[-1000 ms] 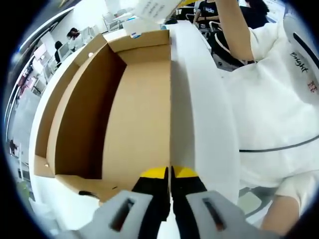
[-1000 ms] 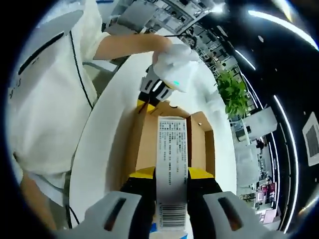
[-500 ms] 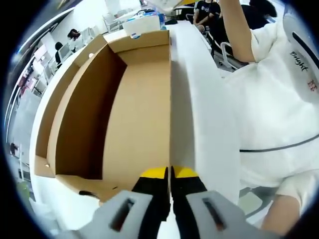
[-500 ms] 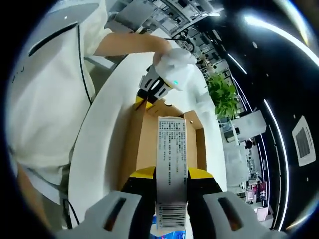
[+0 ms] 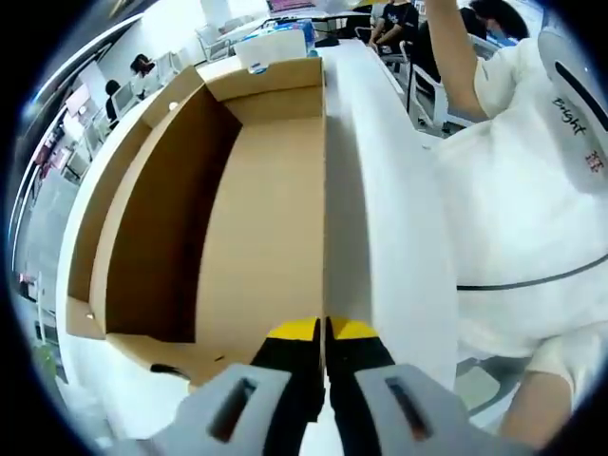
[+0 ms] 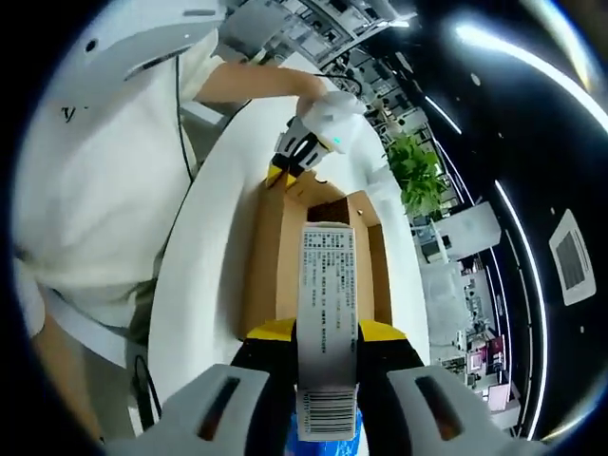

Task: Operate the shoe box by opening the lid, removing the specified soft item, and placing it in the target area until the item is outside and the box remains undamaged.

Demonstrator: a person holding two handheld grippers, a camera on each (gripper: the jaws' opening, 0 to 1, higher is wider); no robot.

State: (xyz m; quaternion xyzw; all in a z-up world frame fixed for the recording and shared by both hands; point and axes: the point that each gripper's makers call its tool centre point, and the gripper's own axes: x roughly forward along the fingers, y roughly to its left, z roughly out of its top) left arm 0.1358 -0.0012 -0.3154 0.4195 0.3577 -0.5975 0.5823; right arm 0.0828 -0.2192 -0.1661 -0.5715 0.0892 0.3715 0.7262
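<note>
The left hand-held gripper (image 5: 323, 332) is pinching its jaws together on the near edge of the shoe box (image 5: 256, 209), which is lying open on the white surface (image 5: 389, 237). The right hand-held gripper (image 6: 326, 334) is clamping a soft packet with a printed label (image 6: 327, 323), holding it up above the box.

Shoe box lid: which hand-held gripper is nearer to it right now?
Left. The left hand-held gripper is clamped on the raised edge of the shoe box lid. The right hand-held gripper holds a labelled pack up above the open box.
</note>
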